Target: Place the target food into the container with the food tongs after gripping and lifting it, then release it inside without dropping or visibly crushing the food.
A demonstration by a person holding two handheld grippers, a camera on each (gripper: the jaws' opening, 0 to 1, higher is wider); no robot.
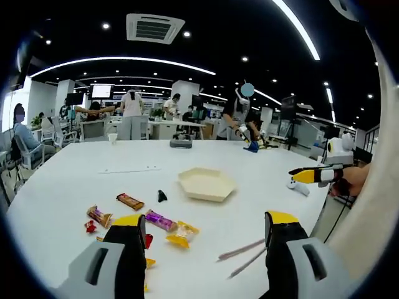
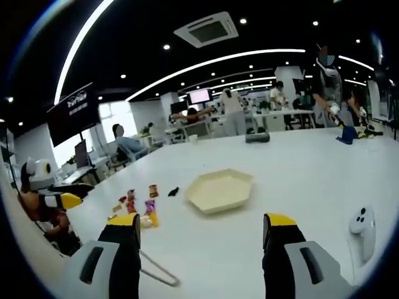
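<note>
Two grippers hover over a white table (image 1: 75, 180), jaws spread wide, nothing held: left gripper (image 1: 204, 240), right gripper (image 2: 201, 240). Tongs (image 1: 244, 255) lie flat on the table near the left gripper's right jaw, arms a little apart toward the tips, gripping nothing. Wrapped snacks are scattered to the left: brown bar (image 1: 129, 201), purple bar (image 1: 161, 220), yellow packet (image 1: 182, 234), red-ended packet (image 1: 98, 216). Cream hexagonal tray (image 1: 207, 184) sits mid-table, farther off, right of the snacks; small black object (image 1: 162, 196) just left of it. White controller (image 2: 361, 227) at right.
</note>
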